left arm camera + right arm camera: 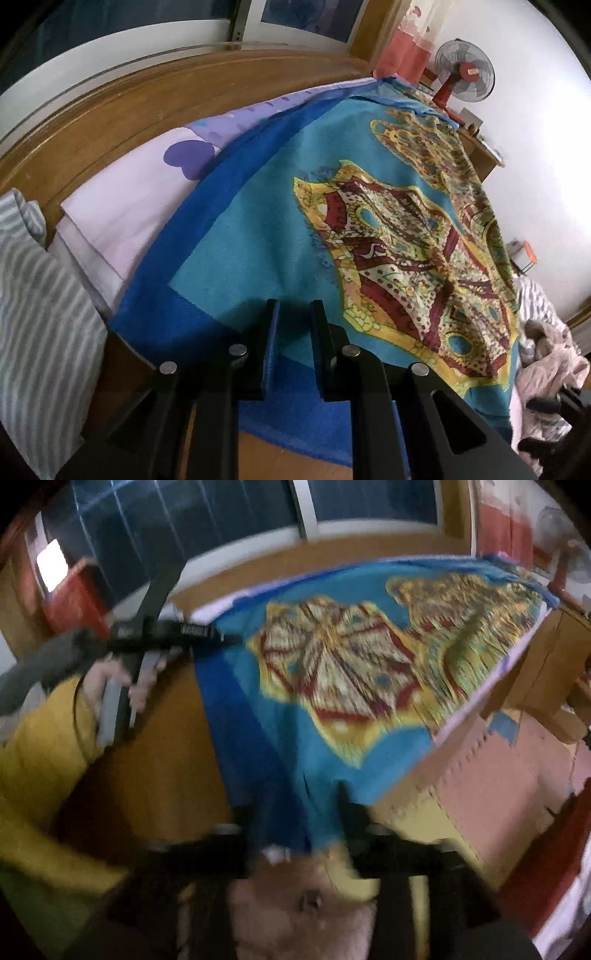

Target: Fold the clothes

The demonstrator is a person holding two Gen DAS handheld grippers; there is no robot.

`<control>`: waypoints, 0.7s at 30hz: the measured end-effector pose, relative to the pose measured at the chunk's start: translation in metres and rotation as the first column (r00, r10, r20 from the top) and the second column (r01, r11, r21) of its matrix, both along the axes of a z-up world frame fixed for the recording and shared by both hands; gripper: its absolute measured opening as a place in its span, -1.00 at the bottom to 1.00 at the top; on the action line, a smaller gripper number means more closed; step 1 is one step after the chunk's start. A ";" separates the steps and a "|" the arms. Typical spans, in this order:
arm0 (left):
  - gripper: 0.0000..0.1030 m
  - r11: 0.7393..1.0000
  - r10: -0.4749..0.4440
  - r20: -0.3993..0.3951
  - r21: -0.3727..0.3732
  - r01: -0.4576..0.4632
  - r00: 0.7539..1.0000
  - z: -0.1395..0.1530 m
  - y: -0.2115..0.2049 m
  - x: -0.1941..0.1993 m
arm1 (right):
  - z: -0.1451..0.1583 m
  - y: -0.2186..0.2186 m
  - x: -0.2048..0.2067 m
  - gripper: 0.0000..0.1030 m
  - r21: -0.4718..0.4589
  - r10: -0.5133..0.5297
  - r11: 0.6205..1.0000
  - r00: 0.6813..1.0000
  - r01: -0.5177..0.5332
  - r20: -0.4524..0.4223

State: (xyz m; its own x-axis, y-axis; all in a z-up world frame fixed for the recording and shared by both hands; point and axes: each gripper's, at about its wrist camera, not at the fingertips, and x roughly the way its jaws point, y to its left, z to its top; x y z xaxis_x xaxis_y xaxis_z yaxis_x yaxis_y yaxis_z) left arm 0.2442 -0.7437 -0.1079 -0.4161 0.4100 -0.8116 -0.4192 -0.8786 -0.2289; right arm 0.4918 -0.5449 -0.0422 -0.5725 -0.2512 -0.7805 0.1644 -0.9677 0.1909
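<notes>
Blue patterned blanket point(280, 229) covers the bed. Left gripper point(293, 317) hovers at six o'clock, fingers parted, grasping nothing. Right gripper point(295, 812) is blurred; its grip cannot be told.

The blue blanket point(266, 236) looks fuzzy woven cloth; the headboard point(122, 110) is semi-gloss wood; the left gripper point(293, 321) is matt black plastic.

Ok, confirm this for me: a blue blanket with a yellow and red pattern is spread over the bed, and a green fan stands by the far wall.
One detail is wrong: the fan is red, not green, with a red base and hub behind a grey grille, as the left wrist view shows. The rest holds: the blue blanket with the yellow and red pattern is spread over the bed, and the fan stands by the far wall.
</notes>
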 end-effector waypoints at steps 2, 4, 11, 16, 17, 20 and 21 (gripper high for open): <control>-0.68 1.000 0.007 -0.009 -0.020 -0.007 1.000 0.000 0.000 0.001 | -0.017 -0.014 -0.008 0.02 0.024 0.079 0.996 0.996 -0.080 0.049; -0.68 0.999 0.023 -0.016 -0.038 -0.023 1.000 0.000 -0.004 0.002 | -0.026 -0.030 0.001 -0.01 0.087 0.167 0.981 0.984 -0.172 0.067; -0.68 0.987 0.137 -0.010 -0.080 -0.137 0.991 0.001 -0.037 0.016 | -0.021 -0.010 0.048 -0.17 -0.031 0.248 0.969 0.966 -0.247 0.066; -0.68 0.989 0.148 0.028 0.007 -0.148 0.989 0.016 -0.038 0.037 | -0.003 0.039 0.041 0.05 -0.117 0.049 0.992 0.999 -0.049 -0.010; -0.68 0.990 0.139 0.021 0.014 -0.139 0.990 0.021 -0.033 0.043 | -0.002 0.045 0.040 0.14 -0.126 0.031 0.992 1.000 -0.031 -0.008; -0.67 0.995 0.099 0.002 0.031 -0.099 0.995 0.034 -0.006 0.062 | -0.003 0.064 0.033 0.16 -0.144 -0.012 0.990 1.000 0.014 0.013; -0.66 0.996 0.088 -0.004 0.034 -0.088 0.996 0.037 0.005 0.067 | -0.004 0.071 0.031 0.16 -0.141 -0.018 0.990 1.000 0.021 0.024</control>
